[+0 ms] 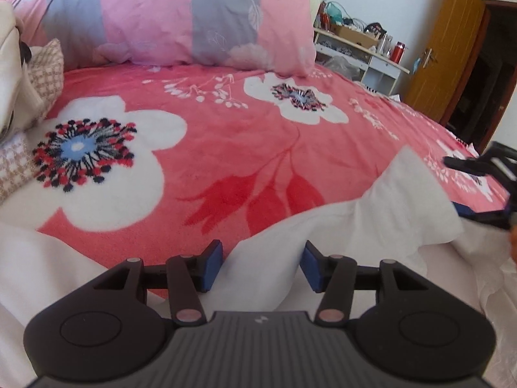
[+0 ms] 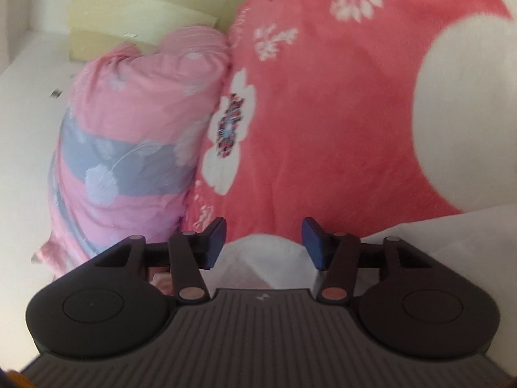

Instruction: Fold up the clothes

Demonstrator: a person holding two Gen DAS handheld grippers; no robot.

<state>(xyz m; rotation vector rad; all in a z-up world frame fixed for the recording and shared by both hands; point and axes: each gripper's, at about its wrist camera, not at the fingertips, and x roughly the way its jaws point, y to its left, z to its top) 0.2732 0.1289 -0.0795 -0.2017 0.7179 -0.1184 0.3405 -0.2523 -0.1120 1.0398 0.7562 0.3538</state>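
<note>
A white garment (image 1: 371,223) lies rumpled on a pink floral blanket (image 1: 226,135) on a bed. My left gripper (image 1: 261,266) is open, its blue pads on either side of a raised fold of the white cloth without closing on it. My right gripper (image 2: 263,242) is open too, with a hump of the same white garment (image 2: 268,258) between its blue pads. The right gripper also shows in the left wrist view (image 1: 484,181) at the far right, over the garment's edge. The right wrist view is tilted and blurred.
A pink and grey pillow (image 1: 181,16) stands at the head of the bed, also in the right wrist view (image 2: 129,135). Checked cushions (image 1: 45,74) lie at the left. A white shelf with clutter (image 1: 365,51) and a wooden door (image 1: 449,42) are beyond the bed.
</note>
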